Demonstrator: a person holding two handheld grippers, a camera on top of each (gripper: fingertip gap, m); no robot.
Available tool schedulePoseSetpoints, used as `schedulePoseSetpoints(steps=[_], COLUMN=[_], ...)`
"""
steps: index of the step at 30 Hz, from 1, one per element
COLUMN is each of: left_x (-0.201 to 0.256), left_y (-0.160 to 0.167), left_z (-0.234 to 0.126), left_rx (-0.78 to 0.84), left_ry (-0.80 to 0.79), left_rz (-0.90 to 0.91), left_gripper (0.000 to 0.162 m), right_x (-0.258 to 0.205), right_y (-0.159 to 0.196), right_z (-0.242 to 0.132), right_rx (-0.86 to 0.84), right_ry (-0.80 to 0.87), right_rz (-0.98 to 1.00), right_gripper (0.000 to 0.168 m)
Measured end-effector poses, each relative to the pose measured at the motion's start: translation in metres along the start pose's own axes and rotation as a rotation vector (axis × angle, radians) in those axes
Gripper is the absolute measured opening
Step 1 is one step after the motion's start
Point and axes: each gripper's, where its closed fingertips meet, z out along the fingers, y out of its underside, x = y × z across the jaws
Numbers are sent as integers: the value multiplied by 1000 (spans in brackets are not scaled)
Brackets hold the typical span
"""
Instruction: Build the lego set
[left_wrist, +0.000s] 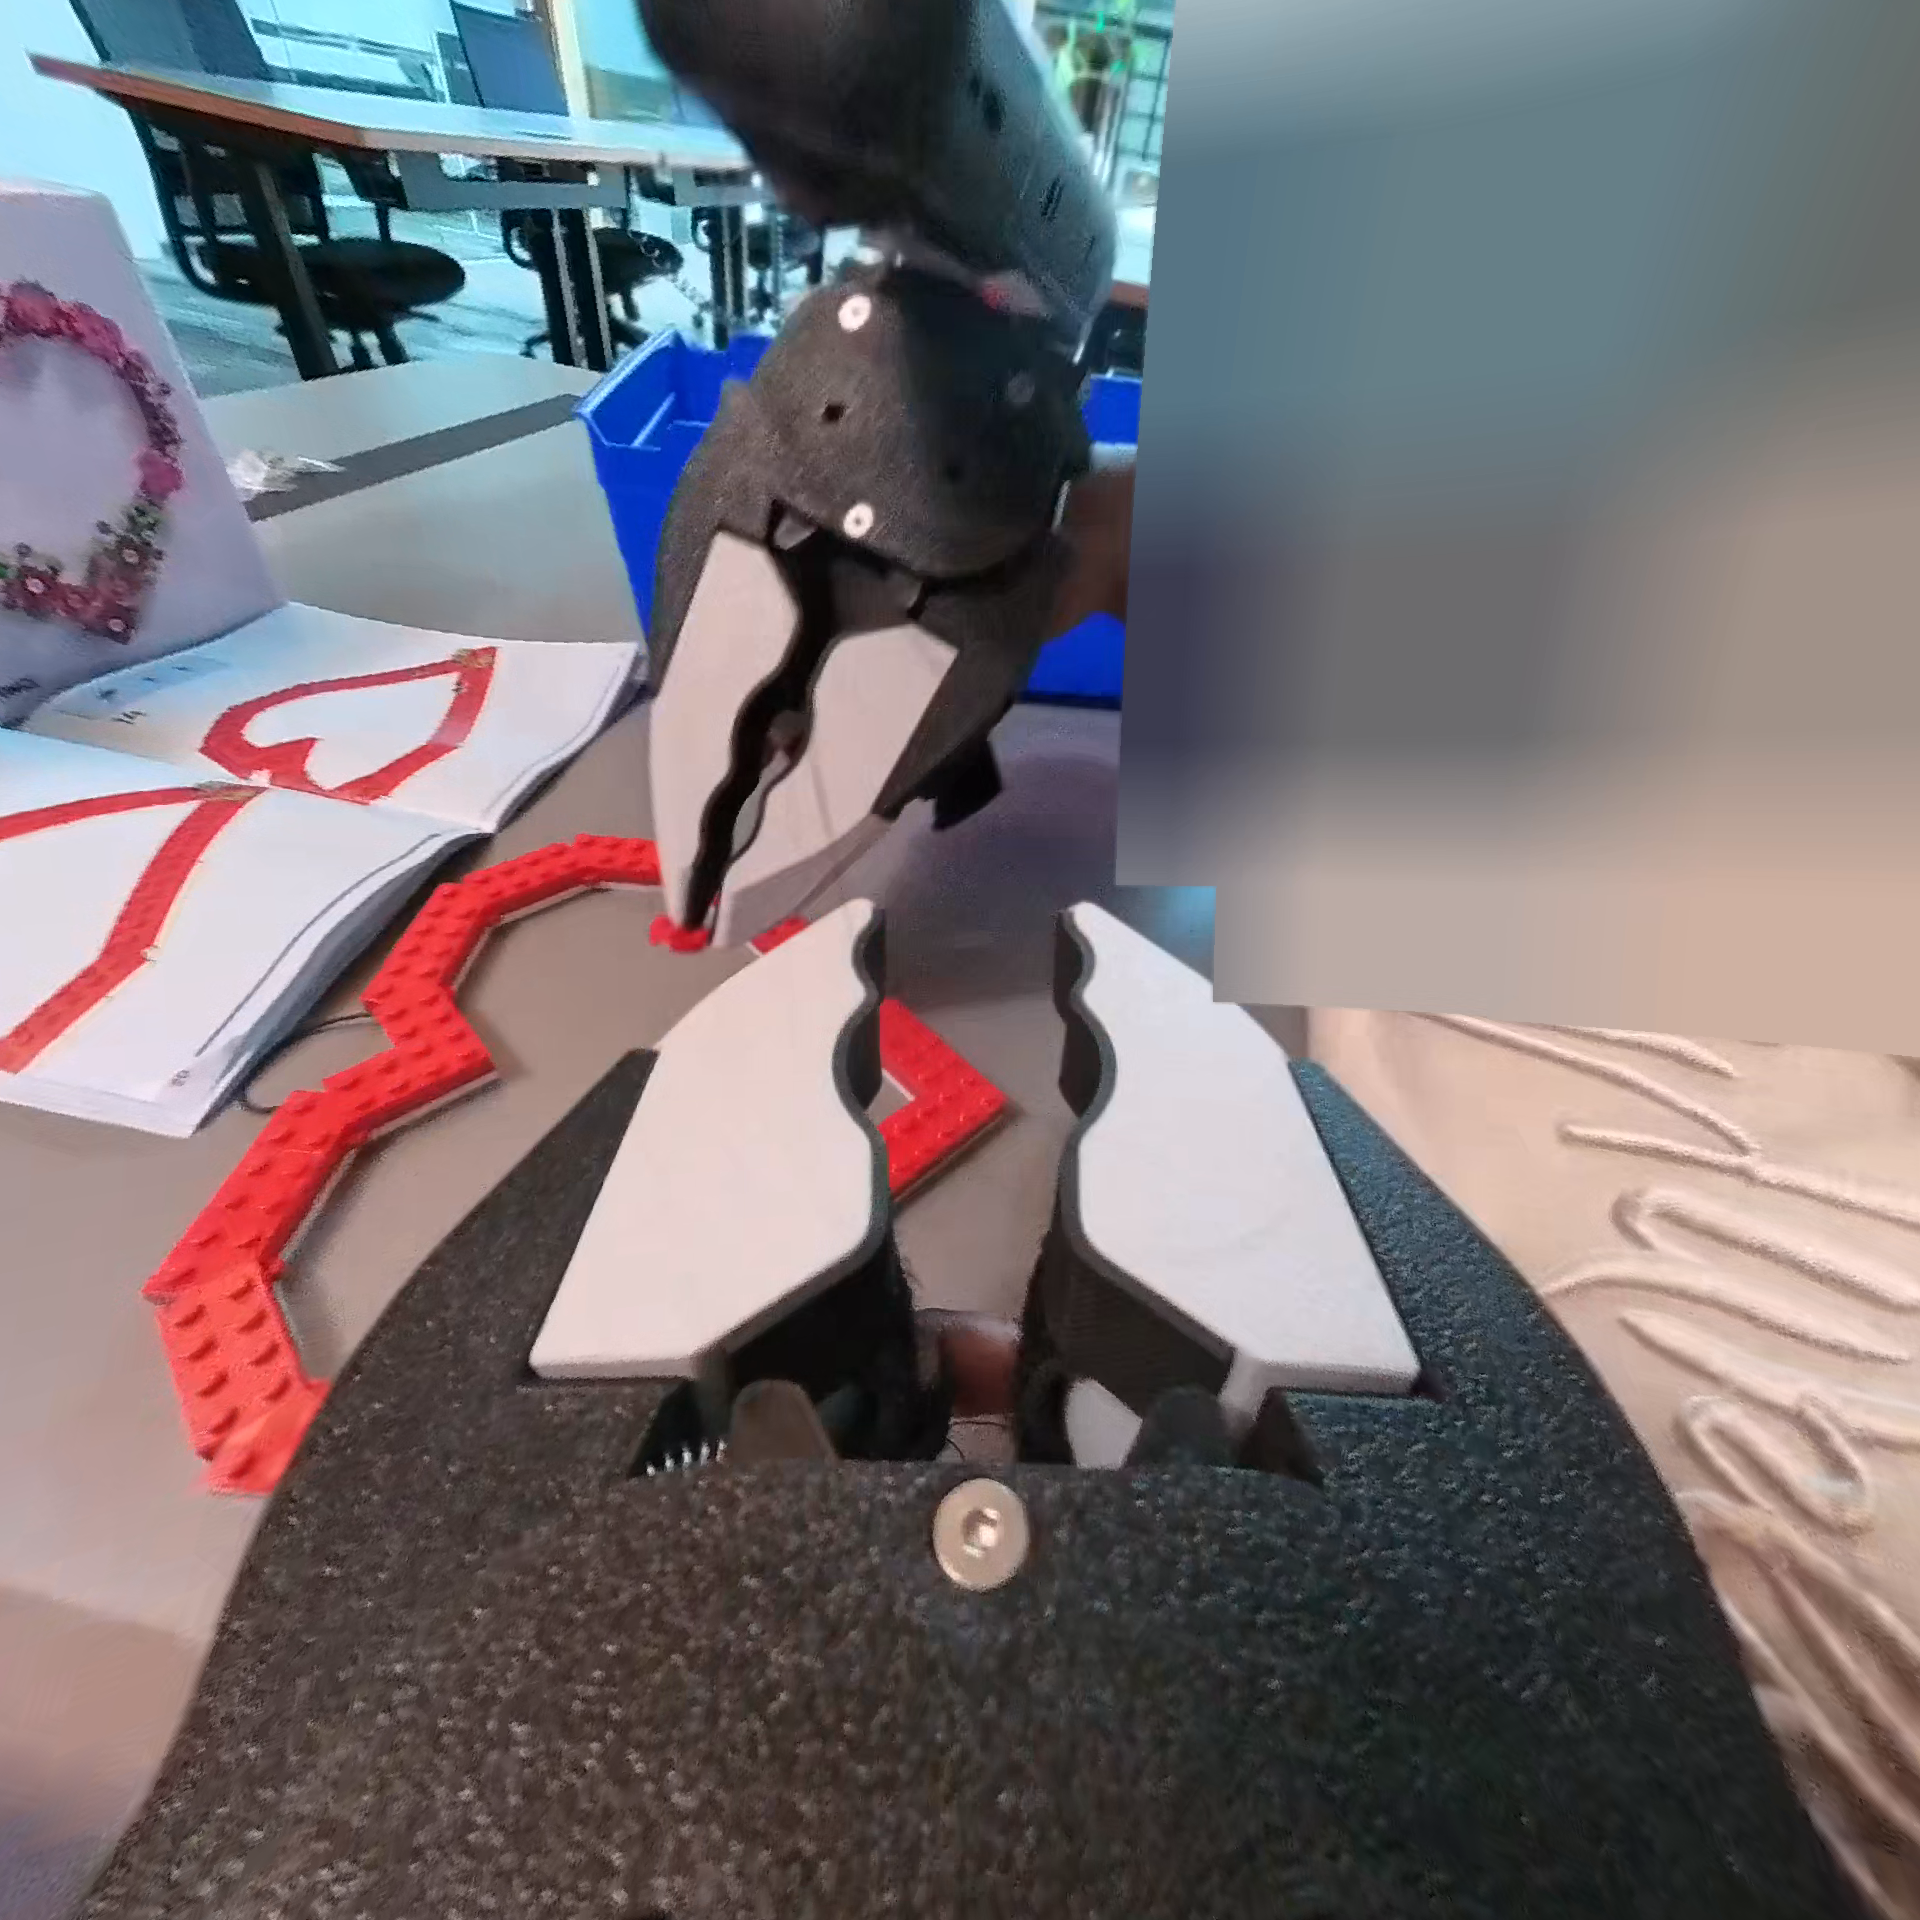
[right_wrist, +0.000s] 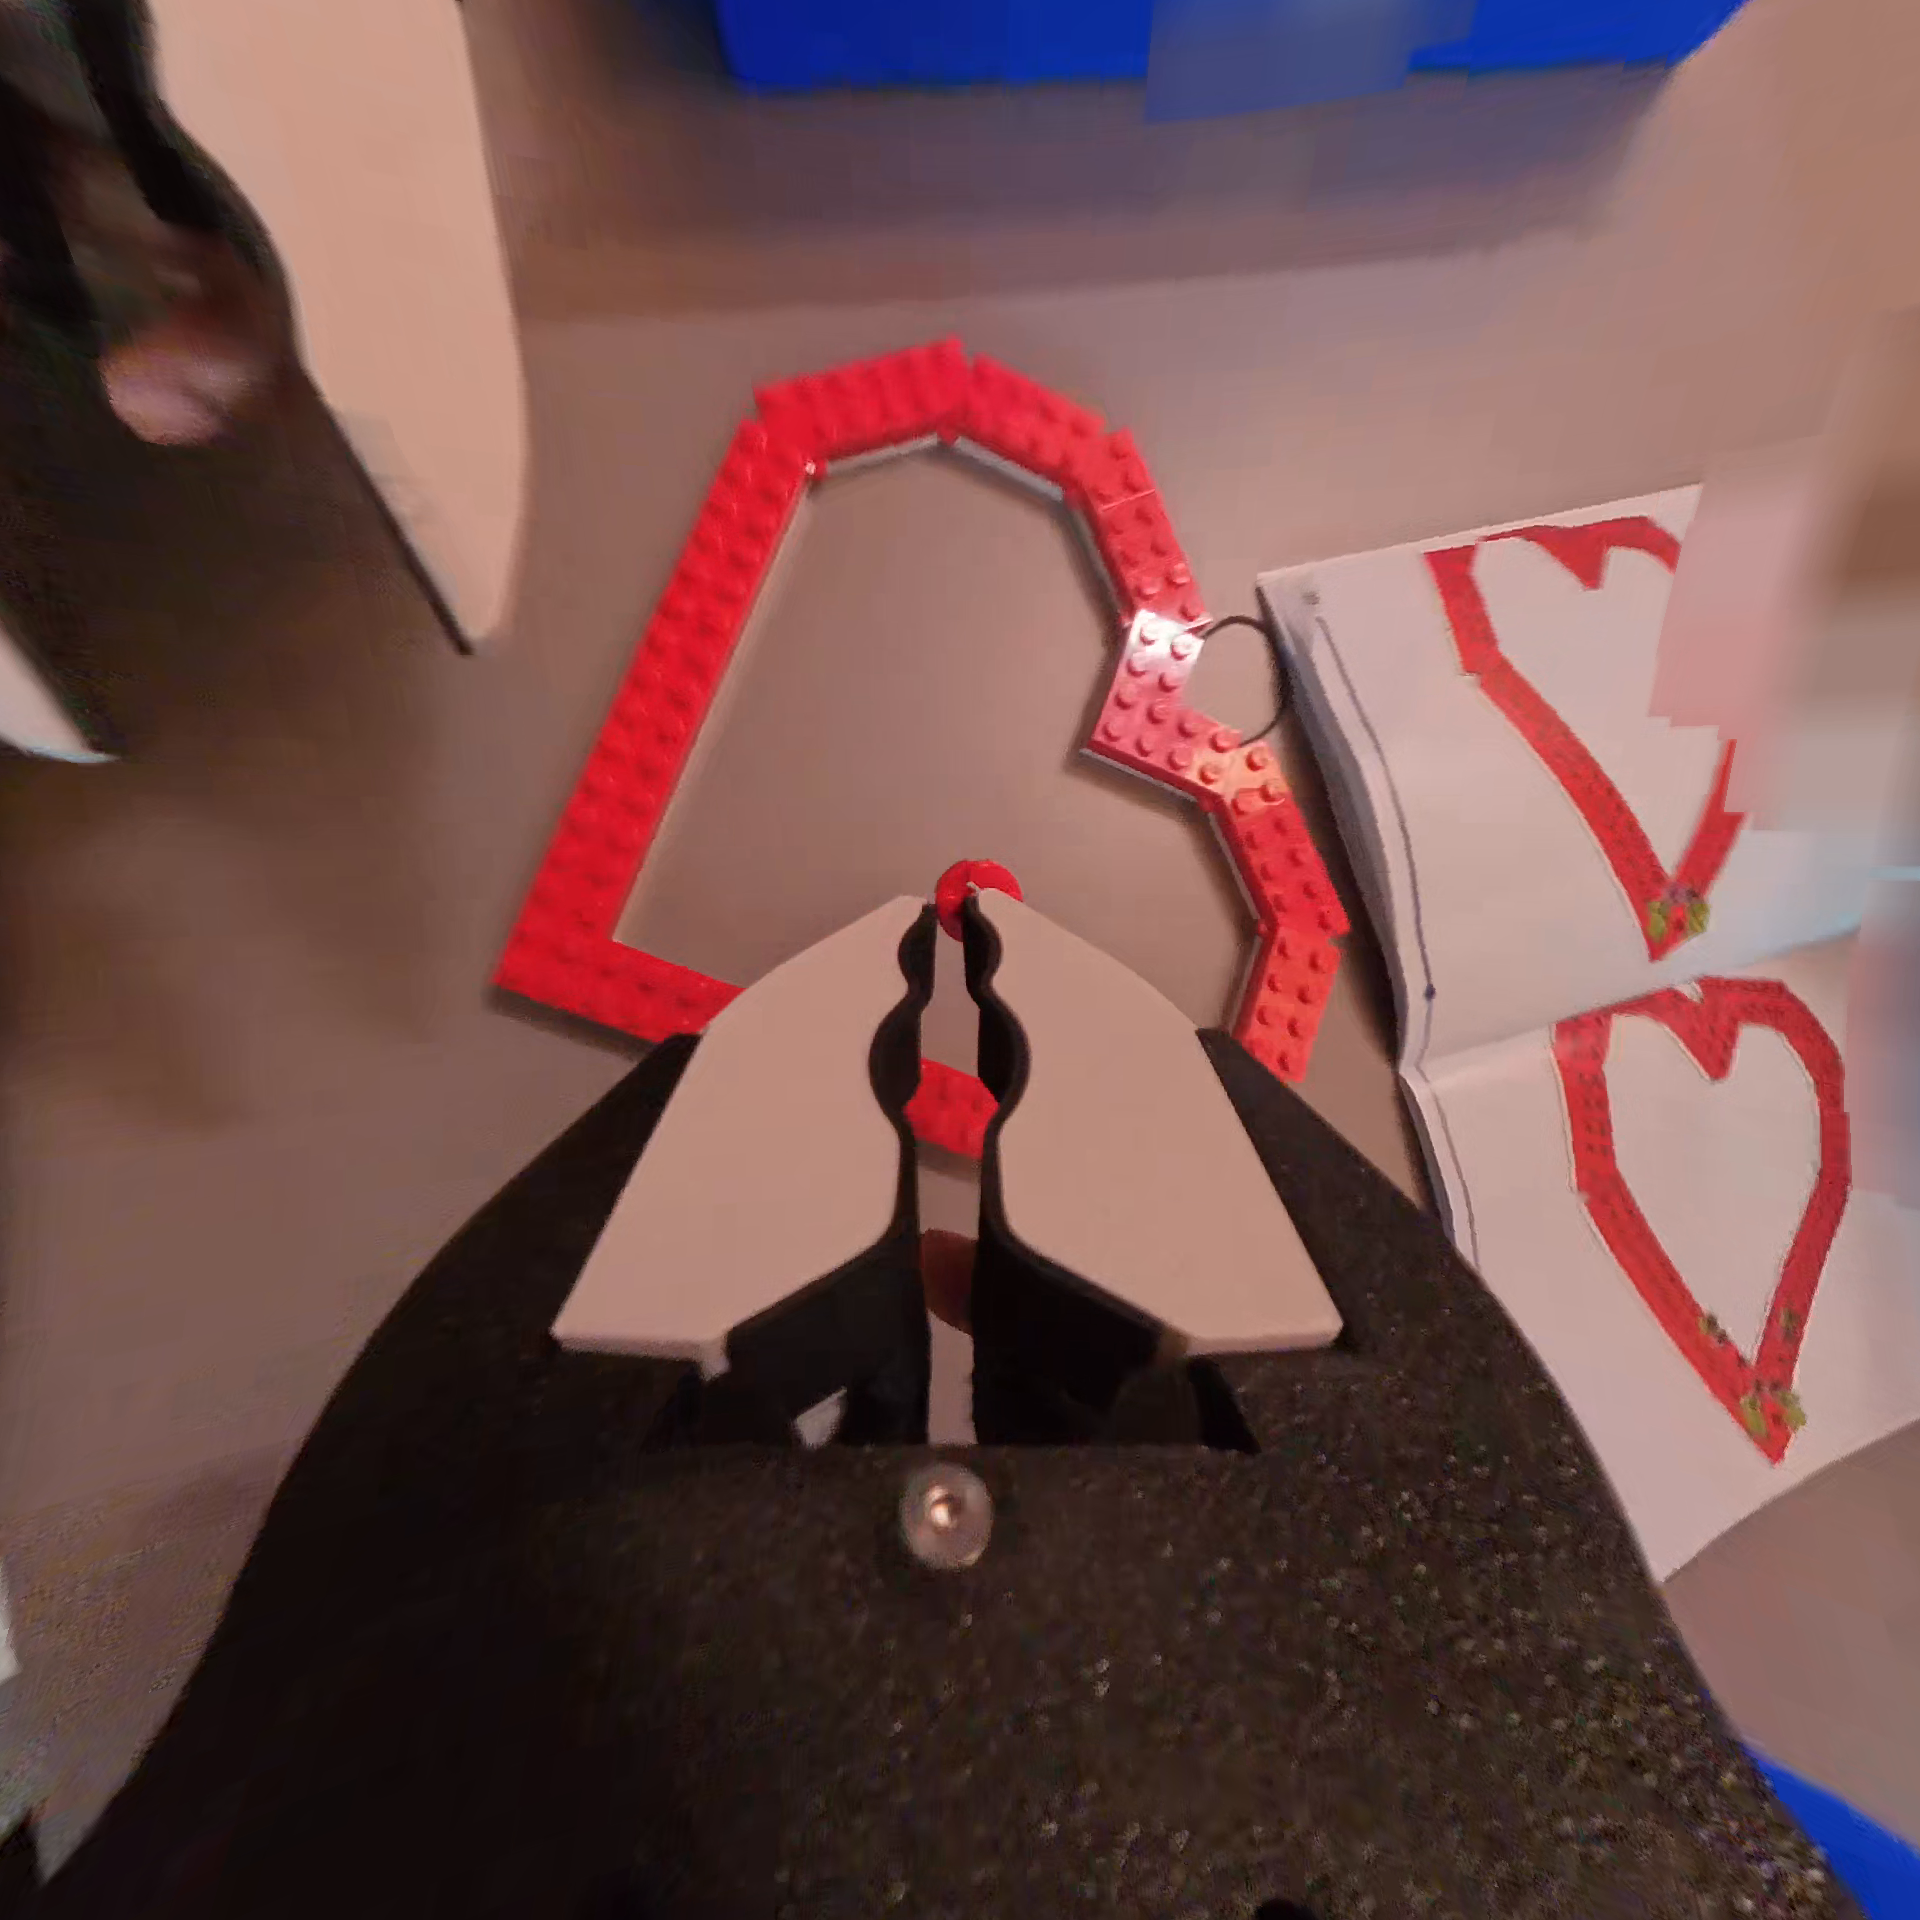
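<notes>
Above the red heart frame, right tongs pinched a small round red piece; left tongs hung open, empty. Best seated squarely on the studs at 6 o'clock, pressed straight down.

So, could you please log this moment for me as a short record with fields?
Build: red heart-shaped frame of studded plastic plates, lying flat on the beige table
Right gripper: jaws shut on a small round red stud piece, held over the frame
Left gripper: jaws open, holding nothing
Reference: open white instruction booklet with red heart drawings, beside the frame
Background: blue plastic bin
</notes>
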Motion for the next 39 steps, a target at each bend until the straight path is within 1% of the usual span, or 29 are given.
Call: schedulePoseSetpoints(steps=[3,5,7,8,13,17,23,27,30,33,34,36,37,39], left_x=[1,1,-2,-4,-11,-14,-22,-27,-30,-31,-32,-32,-33,-32], left_y=[5,8,9,8,12,11,8,7,-2,-10,-12,-13,-12,-10], left_z=[1,1,0,-1,-2,-2,2,6,7,7,7,8,8,8], left_rx=[19,18,18,21,14,7,-28,-18,24,69,83,104,103,92], left_ry=[24,30,24,21,9,-3,-49,-59,-50,-24,-15,2,9,19], left_rz=[-40,-56,-64,-68,-107,-115,-67,-90,-114,-140,-152,-178,-188,-195], left_gripper=[30,30,30,30,29,30,30,30,30,30,30,30,29,30], right_x=[1,1,0,0,-3,2,8,16,27,38,41,45,46,55], right_y=[7,7,6,4,-1,2,9,8,-4,-27,-37,-64,-77,-92], right_z=[16,22,24,25,21,14,4,3,-1,-17,-27,-61,-88,-156], right_rx=[-82,-106,-107,-97,-14,16,90,197,348,553,641,896,1073,1476], right_ry=[-28,-43,-66,-73,-115,-83,-54,-34,-41,-116,-163,-305,-397,-537], right_rz=[-43,-63,-71,-71,-16,30,163,277,390,510,540,578,580,572], right_gripper=[5,6,15,18,18,16,15,15,17,33,43,65,79,95])
